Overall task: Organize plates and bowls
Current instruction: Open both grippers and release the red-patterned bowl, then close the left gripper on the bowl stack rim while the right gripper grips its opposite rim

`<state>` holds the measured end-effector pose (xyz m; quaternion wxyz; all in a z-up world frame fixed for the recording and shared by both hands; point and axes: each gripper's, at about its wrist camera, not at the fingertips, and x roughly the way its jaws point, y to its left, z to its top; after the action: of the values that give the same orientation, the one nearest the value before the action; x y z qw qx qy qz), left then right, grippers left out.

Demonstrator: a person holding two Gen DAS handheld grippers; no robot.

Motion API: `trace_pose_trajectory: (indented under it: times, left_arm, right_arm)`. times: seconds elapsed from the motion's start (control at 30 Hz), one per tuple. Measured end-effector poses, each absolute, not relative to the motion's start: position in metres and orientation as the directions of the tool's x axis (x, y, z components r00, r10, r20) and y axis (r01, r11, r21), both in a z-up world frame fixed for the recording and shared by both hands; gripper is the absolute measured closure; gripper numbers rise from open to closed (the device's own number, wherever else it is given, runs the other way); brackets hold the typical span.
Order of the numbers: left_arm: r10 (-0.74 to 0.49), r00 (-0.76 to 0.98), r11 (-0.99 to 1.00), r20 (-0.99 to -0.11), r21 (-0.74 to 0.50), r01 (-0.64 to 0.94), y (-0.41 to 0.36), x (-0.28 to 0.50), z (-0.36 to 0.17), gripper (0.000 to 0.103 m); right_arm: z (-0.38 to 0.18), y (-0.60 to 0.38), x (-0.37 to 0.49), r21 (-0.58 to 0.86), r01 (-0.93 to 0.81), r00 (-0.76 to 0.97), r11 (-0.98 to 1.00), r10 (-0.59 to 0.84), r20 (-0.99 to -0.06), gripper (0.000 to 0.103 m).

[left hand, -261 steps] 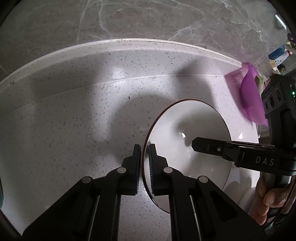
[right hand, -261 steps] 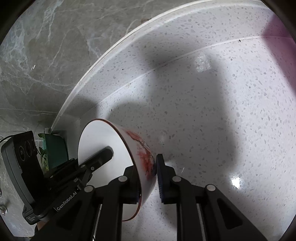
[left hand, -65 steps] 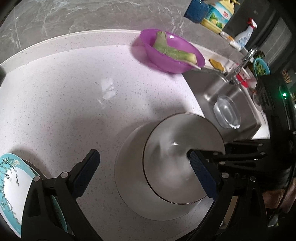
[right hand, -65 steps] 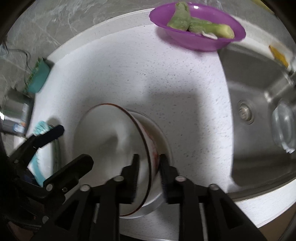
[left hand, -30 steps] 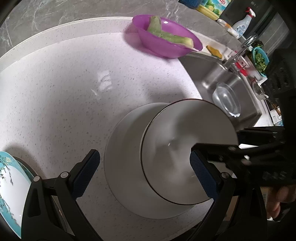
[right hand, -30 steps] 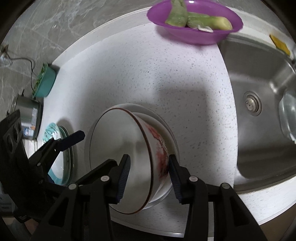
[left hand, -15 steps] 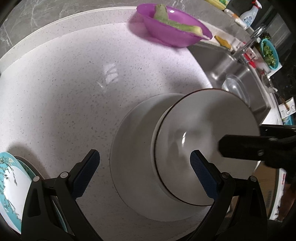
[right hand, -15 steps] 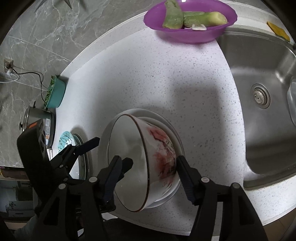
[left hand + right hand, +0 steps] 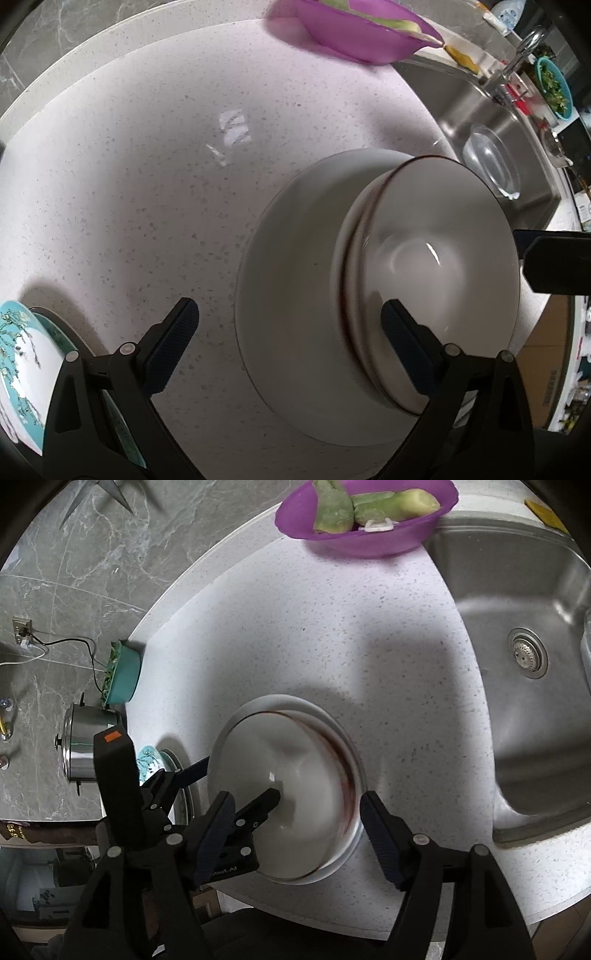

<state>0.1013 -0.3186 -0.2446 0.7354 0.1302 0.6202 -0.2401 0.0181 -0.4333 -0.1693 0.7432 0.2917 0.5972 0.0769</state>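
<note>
Countertop first: the speckled white stone counter fills both views, with a steel sink along its right side. Near the front edge I see a wide white ceramic plate lying flat, and a white bowl with a dark red rim nested on it. My left gripper hangs spread wide over the plate's near rim, holding nothing. My right gripper straddles the bowl, fingers parted and apparently clear of it. A teal-patterned plate sits just left, nearest the left gripper; I judge that one comes next.
</note>
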Motion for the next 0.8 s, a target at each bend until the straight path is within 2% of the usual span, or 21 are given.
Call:
trace_pose_trajectory:
  times: [0.23, 0.37, 0.47, 0.67, 0.8]
  left_arm:
    - [-0.192, 0.12, 0.856, -0.974, -0.106, 0.507, -0.31, 0.102, -0.246, 0.003]
    - [-0.183, 0.125, 0.86, -0.975, -0.097, 0.5, -0.305, 0.104, -0.246, 0.001]
    - [-0.181, 0.133, 0.861, -0.974, -0.091, 0.501, -0.3, 0.107, -0.247, 0.0]
    - [-0.149, 0.161, 0.868, -0.976, -0.052, 0.494, -0.292, 0.115, -0.244, 0.0]
    - [-0.151, 0.157, 0.878, -0.976, -0.059, 0.475, -0.288, 0.116, -0.244, 0.001]
  right_arm:
    - [-0.164, -0.442, 0.015, 0.525, 0.229, 0.297, 0.82, 0.455, -0.84, 0.03]
    - [-0.163, -0.449, 0.013, 0.473, 0.215, 0.296, 0.854, 0.405, -0.865, 0.031]
    - [-0.164, -0.451, 0.011, 0.436, 0.213, 0.298, 0.874, 0.367, -0.881, 0.036]
    - [-0.166, -0.445, 0.009, 0.322, 0.195, 0.299, 0.926, 0.256, -0.919, 0.037]
    - [-0.165, -0.454, 0.005, 0.32, 0.223, 0.32, 0.921, 0.241, -0.916, 0.037]
